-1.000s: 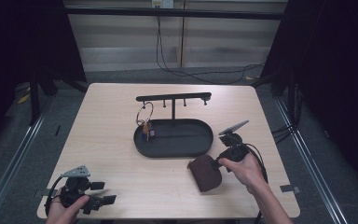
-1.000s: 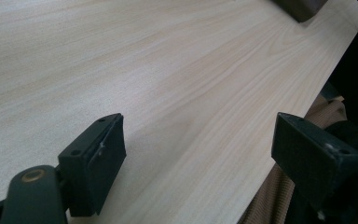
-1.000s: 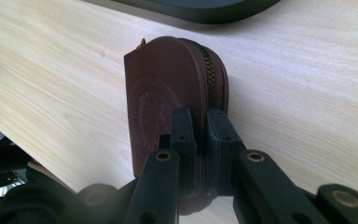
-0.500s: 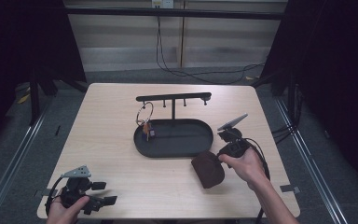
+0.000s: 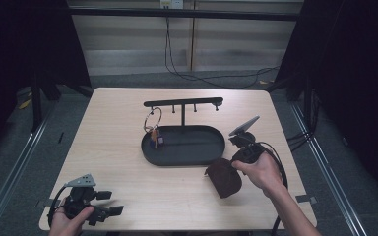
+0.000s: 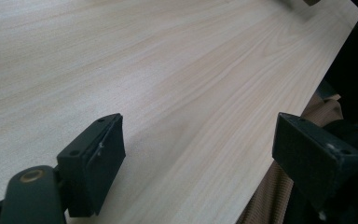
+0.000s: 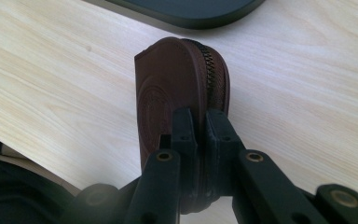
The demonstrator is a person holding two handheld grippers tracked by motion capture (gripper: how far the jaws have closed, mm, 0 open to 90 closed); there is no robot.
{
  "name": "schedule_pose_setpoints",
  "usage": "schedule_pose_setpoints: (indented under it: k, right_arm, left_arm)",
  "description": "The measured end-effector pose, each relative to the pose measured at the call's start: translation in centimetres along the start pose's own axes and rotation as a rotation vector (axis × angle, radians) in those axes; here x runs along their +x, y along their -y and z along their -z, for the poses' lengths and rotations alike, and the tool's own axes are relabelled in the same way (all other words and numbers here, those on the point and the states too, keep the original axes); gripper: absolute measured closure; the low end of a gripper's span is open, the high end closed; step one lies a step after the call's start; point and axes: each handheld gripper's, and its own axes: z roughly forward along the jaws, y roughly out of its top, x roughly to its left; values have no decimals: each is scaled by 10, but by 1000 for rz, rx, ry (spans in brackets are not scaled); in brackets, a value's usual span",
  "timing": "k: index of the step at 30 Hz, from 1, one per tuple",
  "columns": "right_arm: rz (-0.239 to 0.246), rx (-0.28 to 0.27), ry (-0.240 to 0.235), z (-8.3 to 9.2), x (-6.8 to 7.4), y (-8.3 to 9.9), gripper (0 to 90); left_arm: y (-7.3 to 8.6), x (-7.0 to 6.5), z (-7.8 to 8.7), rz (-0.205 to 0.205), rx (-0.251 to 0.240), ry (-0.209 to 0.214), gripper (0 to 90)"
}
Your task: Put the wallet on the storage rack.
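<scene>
High view: we see a pale wooden tabletop (image 5: 113, 147) bearing a black oval tray (image 5: 184, 155) near its centre, from whose far side a short post carries a black horizontal bar (image 5: 183, 103) with small pegs. From the bar's left part hangs a thin ring (image 5: 151, 119) with small items (image 5: 156, 138) at its lower end, reaching down to the tray's left portion; we cannot tell what they are. Just right of and nearer than the tray, the right tool (image 5: 229, 166), held in the right hand (image 5: 262, 172), pinches a brown leather zip pouch (image 5: 223, 177), which stands on edge close beside the tray's near right rim; whether it touches the tabletop we cannot tell. At the near left corner, the left hand (image 5: 69, 223) holds the left tool (image 5: 109, 202), well apart from the tray. Right gripper view: we see the two jaws pressed together on the pouch (image 7: 182, 88), one on its embossed flat face, the other beside its zip, with the tray's dark rim (image 7: 186, 11) beyond. Left gripper view: we see the left tool (image 6: 198, 149) with jaws spread wide over bare wood (image 6: 144, 70) at the tabletop's edge, holding nothing.
</scene>
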Motion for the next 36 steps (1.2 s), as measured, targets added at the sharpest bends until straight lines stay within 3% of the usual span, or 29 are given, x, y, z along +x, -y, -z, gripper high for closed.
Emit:
schedule_pose_setpoints:
  k: [12, 36]
  right_arm:
    - [16, 16, 65, 17, 5, -7, 830]
    - [34, -12, 89, 39, 13, -33, 830]
  left_arm:
    - [0, 0, 2, 4, -8, 6, 169]
    - [-1, 0, 3, 2, -26, 11, 164]
